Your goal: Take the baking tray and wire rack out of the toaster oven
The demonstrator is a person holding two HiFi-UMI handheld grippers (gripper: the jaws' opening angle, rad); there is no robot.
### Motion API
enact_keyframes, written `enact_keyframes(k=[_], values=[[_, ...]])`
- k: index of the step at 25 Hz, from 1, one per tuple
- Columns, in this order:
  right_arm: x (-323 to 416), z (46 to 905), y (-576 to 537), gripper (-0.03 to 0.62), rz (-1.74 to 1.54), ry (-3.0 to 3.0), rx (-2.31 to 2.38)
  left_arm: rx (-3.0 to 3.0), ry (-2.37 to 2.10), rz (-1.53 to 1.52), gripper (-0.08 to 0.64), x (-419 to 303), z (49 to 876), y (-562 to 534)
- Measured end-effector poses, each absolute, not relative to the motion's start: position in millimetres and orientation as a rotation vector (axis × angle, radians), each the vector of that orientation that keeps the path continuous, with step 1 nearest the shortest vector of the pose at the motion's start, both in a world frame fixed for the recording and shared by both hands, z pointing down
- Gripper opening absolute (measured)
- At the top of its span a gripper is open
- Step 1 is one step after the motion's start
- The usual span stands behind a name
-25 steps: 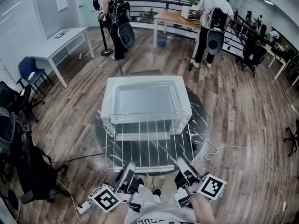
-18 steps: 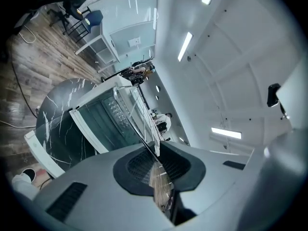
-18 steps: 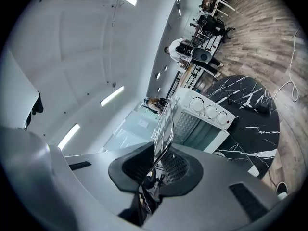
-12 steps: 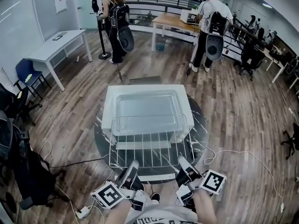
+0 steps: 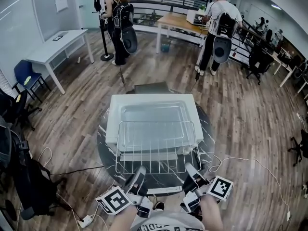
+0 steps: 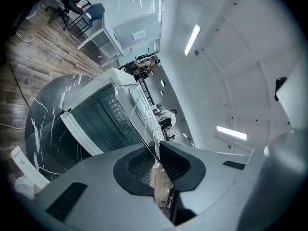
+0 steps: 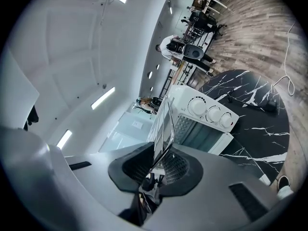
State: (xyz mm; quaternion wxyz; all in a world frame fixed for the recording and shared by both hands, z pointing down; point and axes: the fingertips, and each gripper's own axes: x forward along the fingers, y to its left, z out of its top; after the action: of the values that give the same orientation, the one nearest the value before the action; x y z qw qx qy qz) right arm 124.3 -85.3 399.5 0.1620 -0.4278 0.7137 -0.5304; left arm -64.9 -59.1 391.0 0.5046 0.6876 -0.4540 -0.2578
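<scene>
A wire rack [image 5: 156, 146] hangs level over the front half of the white toaster oven [image 5: 115, 124], held by its near edge. My left gripper [image 5: 139, 175] is shut on that edge at the left and my right gripper [image 5: 190, 171] at the right. A shiny baking tray [image 5: 151, 109] lies on the oven's top, partly under the rack. In the left gripper view the rack's wire [image 6: 137, 124] runs between the pads [image 6: 139, 165] towards the oven [image 6: 91, 114]. The right gripper view shows the rack [image 7: 163, 121] pinched in the gripper [image 7: 159, 165], with the oven's knobs [image 7: 211, 113] beyond.
The oven stands on a round black marble table [image 5: 107, 153]. Cables [image 5: 250, 154] and a power strip [image 5: 86, 219] lie on the wooden floor. Two people [image 5: 118, 23] [image 5: 219, 25] stand at the back, near a white table [image 5: 53, 44] and a blue chair [image 5: 26, 73].
Both grippers have carried the rack away from me, from in front of the oven to over its top and the tray. The grip has not changed.
</scene>
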Motion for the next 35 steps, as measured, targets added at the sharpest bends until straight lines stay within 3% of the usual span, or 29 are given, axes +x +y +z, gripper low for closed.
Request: enact_keyframes(k=[35], values=[[101, 408, -157, 0.04, -1.544, 2.018, -1.243, 1.634, -1.066, -0.636, 0.026, -87, 402, -129]])
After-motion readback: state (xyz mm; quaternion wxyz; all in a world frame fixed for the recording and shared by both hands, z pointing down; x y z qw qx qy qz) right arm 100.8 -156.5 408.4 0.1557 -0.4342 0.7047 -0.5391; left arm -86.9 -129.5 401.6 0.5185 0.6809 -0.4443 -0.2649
